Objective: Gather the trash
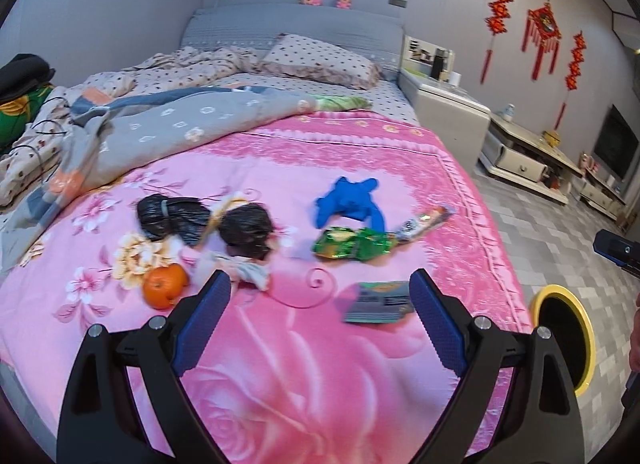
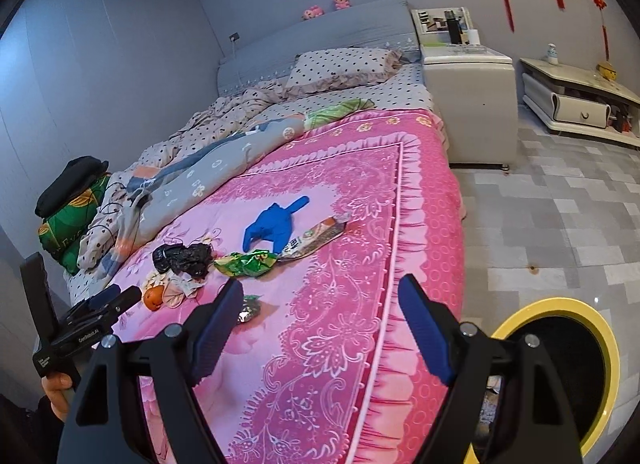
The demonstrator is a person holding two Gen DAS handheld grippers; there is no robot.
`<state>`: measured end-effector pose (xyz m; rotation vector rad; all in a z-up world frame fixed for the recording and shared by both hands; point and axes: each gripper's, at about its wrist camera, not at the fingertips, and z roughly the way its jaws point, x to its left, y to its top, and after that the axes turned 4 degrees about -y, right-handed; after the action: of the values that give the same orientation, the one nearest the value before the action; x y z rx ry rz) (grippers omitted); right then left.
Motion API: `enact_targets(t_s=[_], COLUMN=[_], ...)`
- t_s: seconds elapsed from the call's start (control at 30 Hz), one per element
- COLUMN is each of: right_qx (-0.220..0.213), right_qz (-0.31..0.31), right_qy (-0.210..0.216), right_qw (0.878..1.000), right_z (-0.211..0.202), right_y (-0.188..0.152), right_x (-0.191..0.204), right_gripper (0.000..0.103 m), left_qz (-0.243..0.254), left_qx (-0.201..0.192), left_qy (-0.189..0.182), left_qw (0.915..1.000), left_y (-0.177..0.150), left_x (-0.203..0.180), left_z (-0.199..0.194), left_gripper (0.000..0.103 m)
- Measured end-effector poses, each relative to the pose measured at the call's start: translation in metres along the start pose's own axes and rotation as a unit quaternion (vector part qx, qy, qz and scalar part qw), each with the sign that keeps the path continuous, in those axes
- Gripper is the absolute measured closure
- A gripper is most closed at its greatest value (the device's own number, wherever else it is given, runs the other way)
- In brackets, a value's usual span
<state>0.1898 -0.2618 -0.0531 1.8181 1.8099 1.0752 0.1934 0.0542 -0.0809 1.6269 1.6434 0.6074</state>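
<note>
Trash lies on the pink bedspread point(image 1: 280, 344). In the left wrist view: a grey-green packet point(image 1: 378, 303) nearest, a green wrapper point(image 1: 350, 243), a long snack wrapper point(image 1: 426, 222), a blue glove point(image 1: 348, 204), two black bags point(image 1: 208, 222), crumpled tissue point(image 1: 246, 270) and an orange point(image 1: 165, 285). My left gripper point(image 1: 320, 300) is open and empty, above the bed just short of the packet. My right gripper point(image 2: 320, 316) is open and empty over the bed's right edge. A yellow-rimmed bin point(image 2: 560, 372) stands on the floor beside the bed, also in the left wrist view point(image 1: 566, 336).
Rumpled quilts point(image 1: 160, 124) and a pillow point(image 1: 320, 60) fill the far half of the bed. A white bedside cabinet point(image 2: 468, 104) and a low TV stand point(image 2: 580, 104) stand to the right on the tiled floor point(image 2: 560, 224).
</note>
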Motion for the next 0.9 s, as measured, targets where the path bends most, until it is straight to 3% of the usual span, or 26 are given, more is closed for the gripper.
enact_targets(t_s=[0.43, 0.9], right_qx=[0.048, 0.113], right_qz=[-0.046, -0.078], right_qy=[0.025, 0.031], right_qw=[0.997, 0.990], right_z=[0.067, 0.137], right_y=[-0.004, -0.030], right_x=[0.066, 0.109], right_gripper=[0.027, 0.027], left_qz=[-0.049, -0.087], left_qx=[0.010, 0.039], left_qy=[0.061, 0.098], left_qw=[0.9969, 0.9907], left_y=[-0.002, -0.017], left_x=[0.089, 0.147], left_z=[0.023, 0.063], left_gripper=[0.016, 0.016])
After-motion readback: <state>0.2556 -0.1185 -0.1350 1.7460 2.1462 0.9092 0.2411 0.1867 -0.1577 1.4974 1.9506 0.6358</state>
